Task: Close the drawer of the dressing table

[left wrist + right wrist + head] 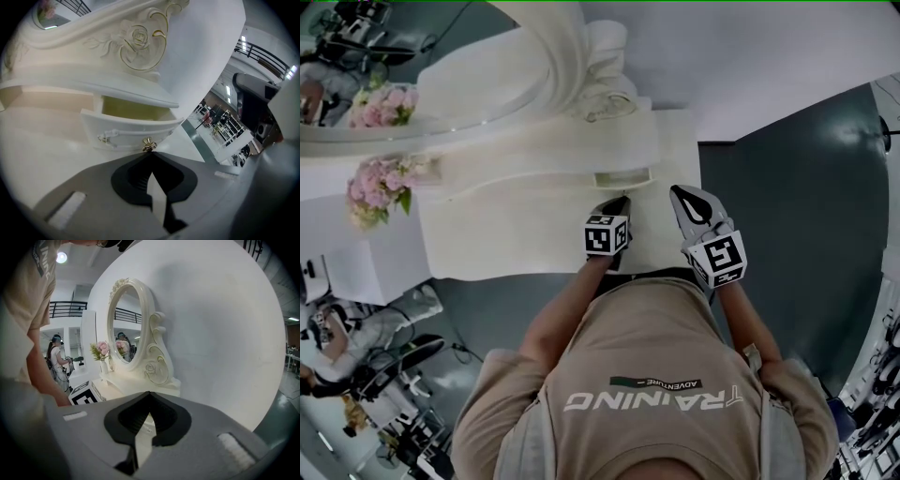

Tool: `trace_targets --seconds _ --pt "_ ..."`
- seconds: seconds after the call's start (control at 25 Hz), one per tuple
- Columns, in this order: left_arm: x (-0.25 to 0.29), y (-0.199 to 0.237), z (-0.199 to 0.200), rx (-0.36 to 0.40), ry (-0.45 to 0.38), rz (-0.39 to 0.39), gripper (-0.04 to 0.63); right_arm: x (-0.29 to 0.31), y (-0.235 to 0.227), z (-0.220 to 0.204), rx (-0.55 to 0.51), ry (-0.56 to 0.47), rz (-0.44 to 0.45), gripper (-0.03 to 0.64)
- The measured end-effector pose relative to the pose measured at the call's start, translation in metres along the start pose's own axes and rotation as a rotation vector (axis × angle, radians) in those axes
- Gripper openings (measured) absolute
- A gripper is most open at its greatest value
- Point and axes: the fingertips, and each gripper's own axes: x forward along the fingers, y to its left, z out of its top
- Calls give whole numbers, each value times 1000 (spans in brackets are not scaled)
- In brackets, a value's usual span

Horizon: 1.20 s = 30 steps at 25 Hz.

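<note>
"One drawer (133,126) stands pulled out of the dressing table (56,93), straight ahead of the left claw (150,154), its front lying crosswise to the jaws."

"And the gold knob (148,144)?"

"Just off the clenched, empty tips, perhaps touching; I can't be sure. A forward push should shut it."

"The right claw (149,393)?"

"Clenched too, on nothing, aimed at the mirror (126,319). The left is nearer."

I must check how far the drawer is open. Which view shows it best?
The left gripper view: the drawer is close and pulled out, its gold knob facing the camera. The head view shows it small, from above. The right gripper view does not show it clearly.
</note>
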Motion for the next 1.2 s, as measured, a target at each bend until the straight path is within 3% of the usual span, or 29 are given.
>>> trace_targets --seconds 1.2 --pt "4 22 50 2 -91 18 17 4 5 -5 13 10 -3 2"
